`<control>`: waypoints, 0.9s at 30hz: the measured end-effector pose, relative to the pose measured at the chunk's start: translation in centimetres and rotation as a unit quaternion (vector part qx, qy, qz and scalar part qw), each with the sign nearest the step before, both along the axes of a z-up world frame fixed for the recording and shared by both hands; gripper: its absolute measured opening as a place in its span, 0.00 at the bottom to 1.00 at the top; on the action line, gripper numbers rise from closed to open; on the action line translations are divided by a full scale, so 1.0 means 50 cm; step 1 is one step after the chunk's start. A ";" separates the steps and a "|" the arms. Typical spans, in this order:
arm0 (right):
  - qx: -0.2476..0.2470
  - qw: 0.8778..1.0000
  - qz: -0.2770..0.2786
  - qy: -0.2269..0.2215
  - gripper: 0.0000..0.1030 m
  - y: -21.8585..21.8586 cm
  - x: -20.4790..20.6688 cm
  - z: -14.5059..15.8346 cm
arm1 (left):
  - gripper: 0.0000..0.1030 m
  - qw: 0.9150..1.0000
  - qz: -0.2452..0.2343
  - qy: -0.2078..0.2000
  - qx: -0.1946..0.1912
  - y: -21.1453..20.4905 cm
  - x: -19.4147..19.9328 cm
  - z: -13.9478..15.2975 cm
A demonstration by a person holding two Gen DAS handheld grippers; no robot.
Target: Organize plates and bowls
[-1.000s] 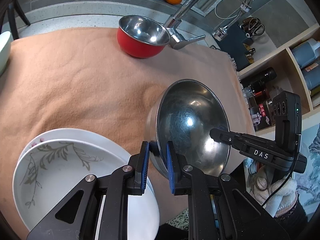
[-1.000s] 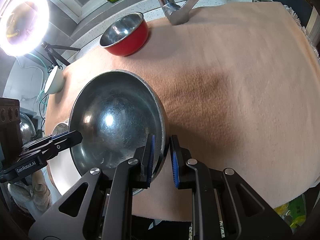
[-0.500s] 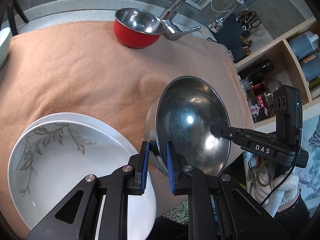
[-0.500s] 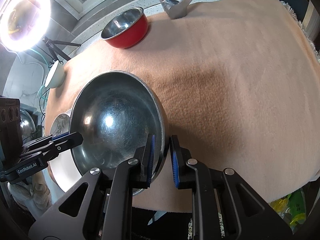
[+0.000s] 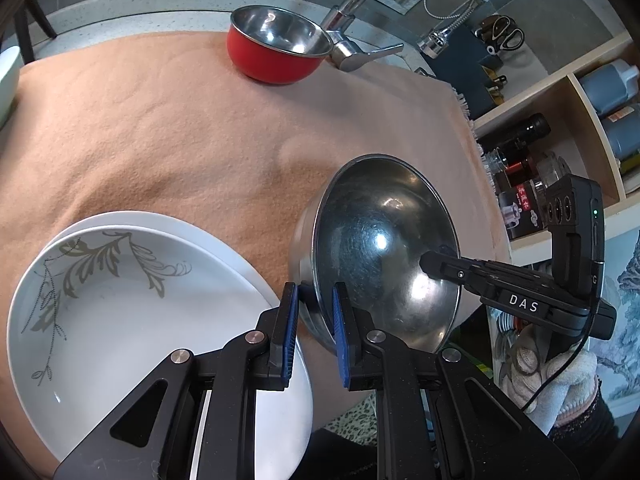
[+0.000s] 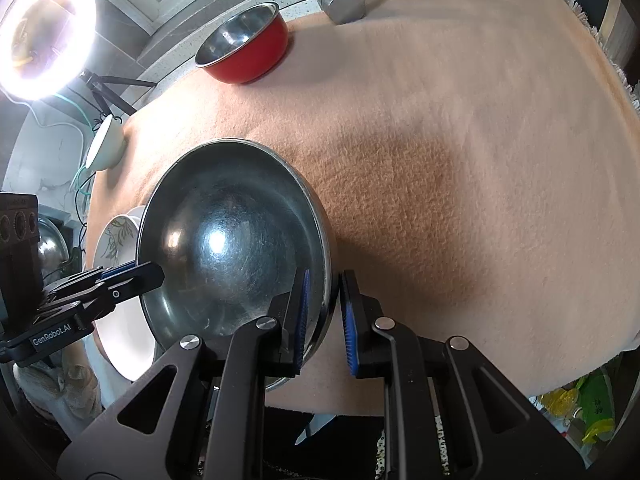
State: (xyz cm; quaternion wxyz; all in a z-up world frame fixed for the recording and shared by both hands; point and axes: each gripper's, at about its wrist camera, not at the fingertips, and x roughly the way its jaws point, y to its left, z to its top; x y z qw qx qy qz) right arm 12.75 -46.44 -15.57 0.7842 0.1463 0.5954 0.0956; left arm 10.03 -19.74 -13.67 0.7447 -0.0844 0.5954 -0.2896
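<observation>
Left wrist: plates (image 5: 132, 312) stacked on the blanket (image 5: 160, 128), red bowl (image 5: 276, 48) apart near the tap, so sorting seems unfinished; left gripper (image 5: 314, 320) clamped on the steel bowl (image 5: 384, 252) rim | Right wrist: right gripper (image 6: 324, 312) pinches the same bowl's opposite rim, lifted beside the plates.

The left hand-held gripper (image 5: 314, 332) is matte black, its two fingers faced with ribbed blue pads (image 5: 289, 332), with triangular cut-outs in the arms and round silver screws at the joints. The right hand-held gripper (image 6: 324, 320) is built alike; seen from the left camera it bears white "DAS" lettering, a black box with a small green light, and a thin black cable. "GenRobot.AI" marks the left one's side.
</observation>
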 end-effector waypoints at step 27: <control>-0.027 0.996 -0.025 -0.076 0.60 -0.033 0.003 0.076 | 0.14 0.999 0.026 -0.028 -0.003 0.037 0.009 0.037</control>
